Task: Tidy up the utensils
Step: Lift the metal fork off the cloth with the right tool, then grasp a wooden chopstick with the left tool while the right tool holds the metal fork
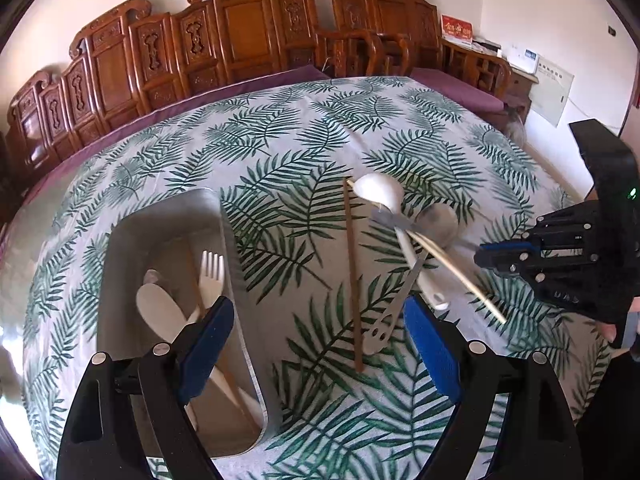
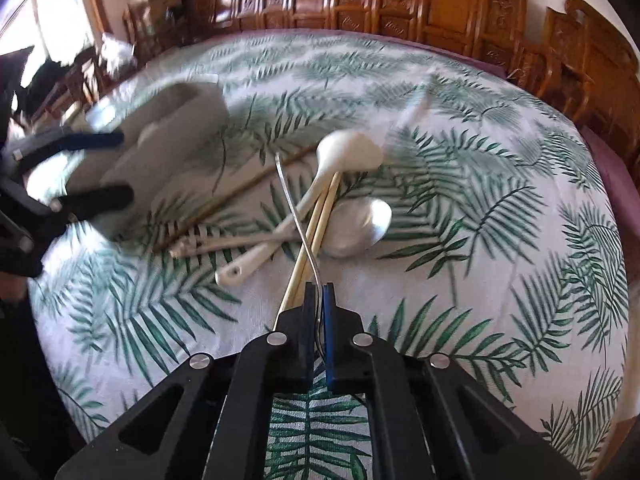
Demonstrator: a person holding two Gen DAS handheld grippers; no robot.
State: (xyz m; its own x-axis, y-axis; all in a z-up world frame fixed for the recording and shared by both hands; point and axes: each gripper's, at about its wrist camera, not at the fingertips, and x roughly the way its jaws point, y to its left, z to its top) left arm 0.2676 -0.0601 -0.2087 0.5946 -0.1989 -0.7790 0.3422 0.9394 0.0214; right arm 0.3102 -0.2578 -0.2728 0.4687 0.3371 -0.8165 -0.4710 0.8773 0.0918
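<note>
A grey utensil tray (image 1: 236, 264) holds a pale fork (image 1: 211, 276) and pale spoons (image 1: 160, 312). My left gripper (image 1: 316, 344) is open above the tray's right edge, empty. To its right lies a heap: a brown chopstick (image 1: 353, 280), a white ladle (image 1: 380, 192), a metal spoon (image 1: 440, 220), a slotted metal utensil (image 1: 394, 308) and pale chopsticks (image 1: 460, 276). My right gripper (image 2: 318, 300) is shut on a thin curved metal utensil (image 2: 294, 208), held on edge over the heap, with the white ladle (image 2: 348, 148) and metal spoon (image 2: 360, 228) beyond. The right gripper shows in the left wrist view (image 1: 492, 258).
The table has a palm-leaf cloth (image 1: 280, 140) over a purple underlay. Carved wooden chairs (image 1: 248, 28) line the far side. The tray (image 2: 160, 136) is blurred at the left in the right wrist view, with the left gripper (image 2: 100, 168) over it.
</note>
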